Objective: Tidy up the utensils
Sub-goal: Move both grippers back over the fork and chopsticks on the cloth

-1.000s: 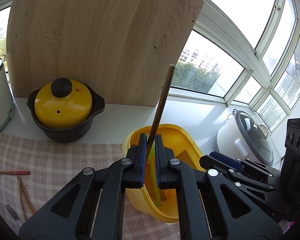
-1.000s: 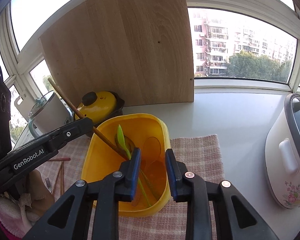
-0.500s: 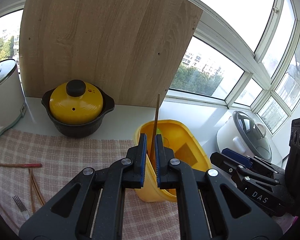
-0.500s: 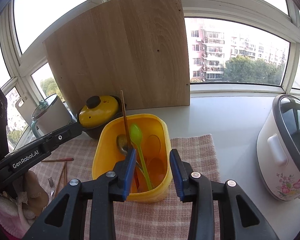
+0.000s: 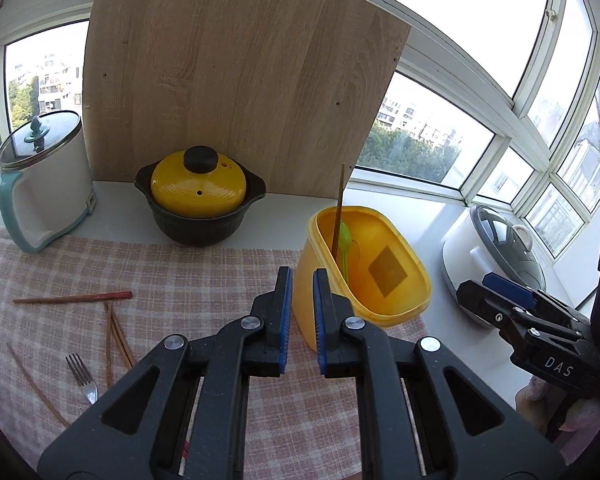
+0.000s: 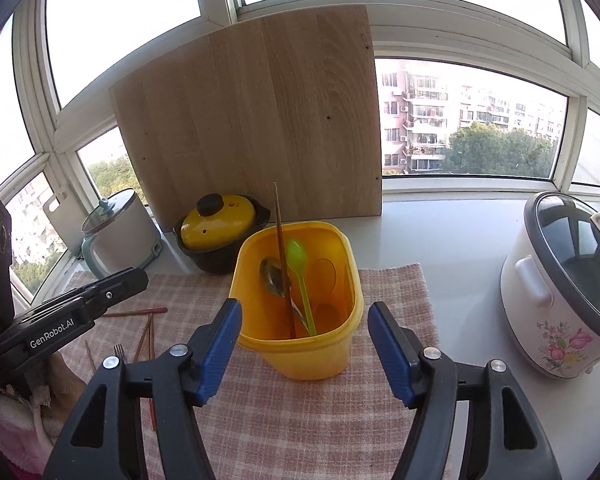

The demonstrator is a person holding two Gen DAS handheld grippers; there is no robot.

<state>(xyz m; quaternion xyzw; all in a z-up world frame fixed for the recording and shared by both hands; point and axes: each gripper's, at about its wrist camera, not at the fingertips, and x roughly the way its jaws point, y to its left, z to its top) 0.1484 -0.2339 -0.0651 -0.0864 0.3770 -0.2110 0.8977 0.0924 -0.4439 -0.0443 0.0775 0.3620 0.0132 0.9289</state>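
Observation:
A yellow plastic tub [image 5: 384, 280] [image 6: 312, 352] stands on the checked cloth [image 5: 204, 272]. In it stand a brown chopstick [image 5: 339, 208] [image 6: 281, 248], a green spoon [image 6: 300, 276] and a metal spoon [image 6: 273, 278]. My left gripper [image 5: 300, 312] is slightly open and empty, just left of the tub and in front of it. My right gripper [image 6: 304, 344] is wide open and empty, its fingers either side of the tub's near wall, not touching. Loose chopsticks [image 5: 74, 299] [image 6: 146, 334] and a fork [image 5: 82, 378] [image 6: 119, 350] lie on the cloth to the left.
A dark pot with a yellow lid [image 5: 199, 196] [image 6: 220, 232] and a white lidded cooker [image 5: 42, 180] stand at the back left. A wooden board [image 5: 236, 80] leans on the window. A rice cooker [image 6: 568, 296] stands on the right.
My left gripper let go of the brown chopstick, which now stands in the tub, and drew back. My right gripper opened wide and also drew back.

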